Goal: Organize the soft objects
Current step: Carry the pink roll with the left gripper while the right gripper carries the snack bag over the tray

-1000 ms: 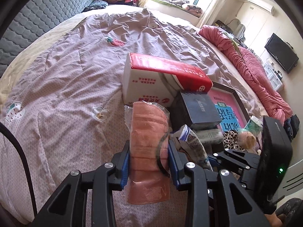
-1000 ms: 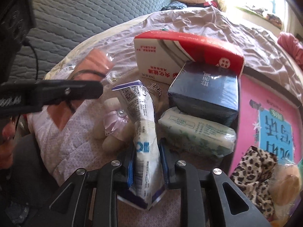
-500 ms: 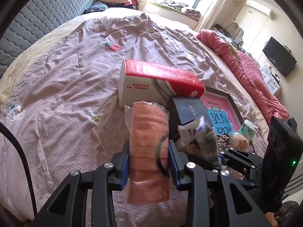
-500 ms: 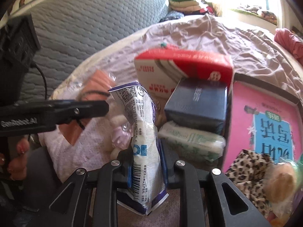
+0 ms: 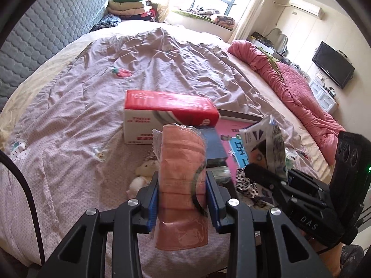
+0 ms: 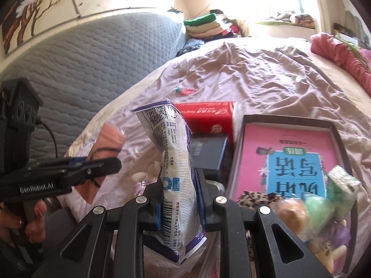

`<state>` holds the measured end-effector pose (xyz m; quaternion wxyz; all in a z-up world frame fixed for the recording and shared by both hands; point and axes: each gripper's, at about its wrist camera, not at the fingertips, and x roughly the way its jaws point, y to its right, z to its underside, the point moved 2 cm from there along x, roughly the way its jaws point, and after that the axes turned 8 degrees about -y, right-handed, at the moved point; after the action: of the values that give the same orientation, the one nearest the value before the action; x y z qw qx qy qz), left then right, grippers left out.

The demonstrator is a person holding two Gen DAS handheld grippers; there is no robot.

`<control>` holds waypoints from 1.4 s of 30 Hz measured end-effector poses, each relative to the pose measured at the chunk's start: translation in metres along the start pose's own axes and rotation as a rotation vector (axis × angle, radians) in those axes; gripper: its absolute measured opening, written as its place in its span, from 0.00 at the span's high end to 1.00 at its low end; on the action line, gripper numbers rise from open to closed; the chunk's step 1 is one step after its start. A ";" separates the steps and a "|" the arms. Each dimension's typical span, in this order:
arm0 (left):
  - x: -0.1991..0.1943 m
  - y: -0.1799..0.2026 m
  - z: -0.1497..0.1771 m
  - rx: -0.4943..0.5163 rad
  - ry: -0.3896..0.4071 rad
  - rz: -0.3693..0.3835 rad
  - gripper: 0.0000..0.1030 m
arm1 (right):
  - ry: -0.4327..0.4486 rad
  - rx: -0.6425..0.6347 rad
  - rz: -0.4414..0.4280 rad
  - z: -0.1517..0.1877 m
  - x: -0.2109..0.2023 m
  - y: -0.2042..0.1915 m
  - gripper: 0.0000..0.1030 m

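Observation:
My left gripper point(image 5: 183, 183) is shut on a salmon-pink towel roll in clear plastic point(image 5: 182, 162), held upright above the bed. My right gripper point(image 6: 178, 186) is shut on a white and blue plastic packet point(image 6: 172, 159), also upright. From the right wrist view the left gripper point(image 6: 109, 162) and its pink roll point(image 6: 107, 139) show at the left; from the left wrist view the right gripper point(image 5: 255, 170) and the packet point(image 5: 266, 146) show at the right. Below them lie a red and white tissue box point(image 5: 167, 113), a dark blue box point(image 6: 208, 153) and a small plush toy point(image 5: 143, 173).
A black-framed tray with a pink and blue sheet point(image 6: 289, 148) holds a leopard-print cloth point(image 6: 257, 199), a green tissue pack point(image 6: 343, 185) and soft toys. The wrinkled lilac bedspread point(image 5: 81, 115) spreads left and far. A pink quilt point(image 5: 301, 97) lies along the right edge.
Both grippers have risen with their loads; the boxes and tray now look smaller and lower. The packet has tilted more upright, and a plush toy has come into sight under the pink roll.

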<state>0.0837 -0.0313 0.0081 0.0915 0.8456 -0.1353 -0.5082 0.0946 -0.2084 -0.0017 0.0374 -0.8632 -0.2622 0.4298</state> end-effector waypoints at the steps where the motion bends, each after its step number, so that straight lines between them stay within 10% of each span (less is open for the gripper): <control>1: 0.000 0.003 0.000 0.003 0.000 0.001 0.65 | 0.002 0.004 -0.006 0.000 -0.002 0.001 0.77; 42: 0.020 0.148 0.007 0.234 -0.039 0.026 0.65 | 0.224 0.272 0.052 0.023 -0.118 0.118 0.77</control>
<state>0.0661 -0.1777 0.0311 -0.0042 0.8386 -0.2064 -0.5041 0.0686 -0.3707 0.0343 0.1718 -0.8991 -0.1734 0.3633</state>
